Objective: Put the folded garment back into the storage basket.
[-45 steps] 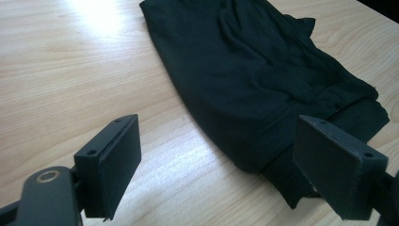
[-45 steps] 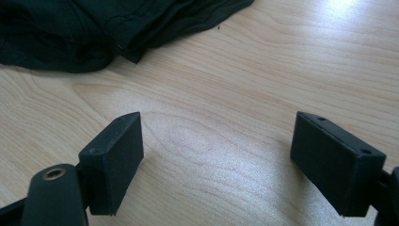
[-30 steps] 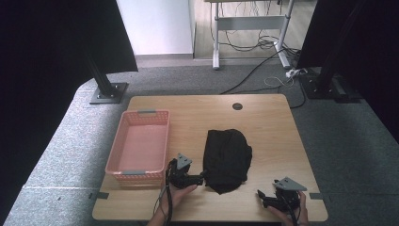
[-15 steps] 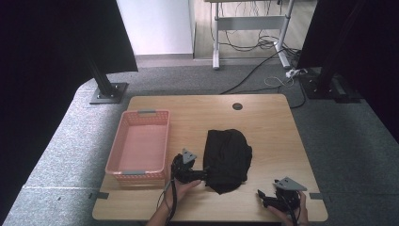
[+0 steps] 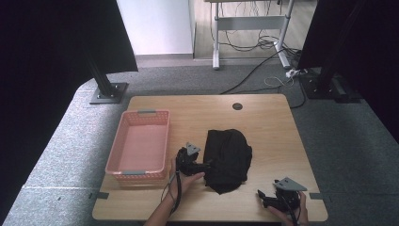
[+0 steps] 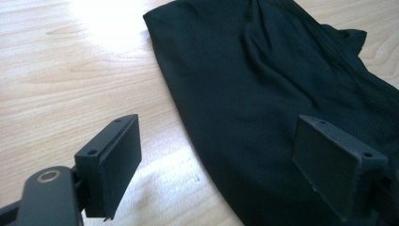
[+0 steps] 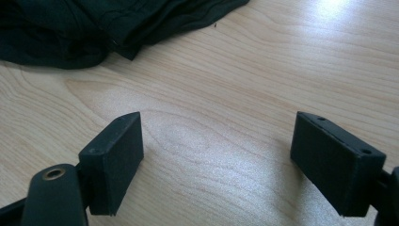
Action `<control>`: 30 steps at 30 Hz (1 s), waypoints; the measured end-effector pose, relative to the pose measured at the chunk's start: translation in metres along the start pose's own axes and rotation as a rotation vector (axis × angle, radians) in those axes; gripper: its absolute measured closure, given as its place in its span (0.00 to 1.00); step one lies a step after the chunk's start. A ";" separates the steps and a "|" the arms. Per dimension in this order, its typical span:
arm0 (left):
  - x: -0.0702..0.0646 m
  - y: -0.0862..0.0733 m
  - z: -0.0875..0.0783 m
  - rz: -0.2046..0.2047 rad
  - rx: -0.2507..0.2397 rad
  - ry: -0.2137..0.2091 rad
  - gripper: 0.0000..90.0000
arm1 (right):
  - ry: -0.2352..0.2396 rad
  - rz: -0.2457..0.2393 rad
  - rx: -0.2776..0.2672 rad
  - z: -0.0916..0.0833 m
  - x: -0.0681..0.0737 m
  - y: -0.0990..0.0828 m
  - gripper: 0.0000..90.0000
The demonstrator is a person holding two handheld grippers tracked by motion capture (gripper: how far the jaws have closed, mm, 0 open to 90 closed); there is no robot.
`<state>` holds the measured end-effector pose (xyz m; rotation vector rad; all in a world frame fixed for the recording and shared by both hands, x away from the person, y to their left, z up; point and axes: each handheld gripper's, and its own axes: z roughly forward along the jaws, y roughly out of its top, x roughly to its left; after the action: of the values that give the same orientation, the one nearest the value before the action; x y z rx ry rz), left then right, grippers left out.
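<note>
High view: left gripper (image 5: pixel 206 165), jaws spread, sits at the black cloth's (image 5: pixel 229 159) left edge; right gripper (image 5: pixel 261 198), also spread, waits near the bench's front-right corner.

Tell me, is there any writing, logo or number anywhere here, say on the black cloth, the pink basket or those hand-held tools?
None can be read: the black cloth, the pink basket, the left tool, the right tool and the wooden table all look plain, with no words, labels or numbers.
</note>
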<state>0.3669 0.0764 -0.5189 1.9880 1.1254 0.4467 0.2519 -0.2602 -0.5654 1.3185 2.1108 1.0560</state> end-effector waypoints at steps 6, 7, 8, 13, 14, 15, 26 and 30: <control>0.002 0.012 0.007 0.002 -0.001 0.000 0.18 | 0.000 0.001 0.000 0.000 0.000 0.000 0.20; 0.003 0.014 0.008 0.003 0.001 -0.004 0.18 | 0.001 0.001 -0.001 0.000 0.000 0.000 0.20; 0.003 0.016 0.009 0.002 -0.001 -0.005 0.18 | 0.002 0.002 -0.001 0.000 0.000 0.000 0.20; 0.002 0.025 0.015 0.015 -0.006 -0.006 0.17 | 0.005 0.001 -0.001 0.000 -0.001 0.000 0.20; 0.002 0.027 0.017 0.014 -0.006 -0.008 0.17 | 0.006 0.002 -0.002 0.000 -0.001 0.000 0.20; 0.002 0.028 0.018 0.015 -0.005 -0.007 0.17 | 0.007 0.003 -0.002 0.000 -0.001 0.000 0.20; 0.009 0.037 0.032 0.015 0.014 0.016 0.17 | 0.000 -0.005 0.002 0.000 0.000 0.000 0.20; 0.011 0.042 0.038 0.016 0.019 0.014 0.17 | 0.000 -0.007 0.001 0.000 0.000 0.000 0.20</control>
<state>0.4201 0.0560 -0.5109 2.0143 1.1270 0.4602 0.2517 -0.2602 -0.5655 1.3110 2.1141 1.0520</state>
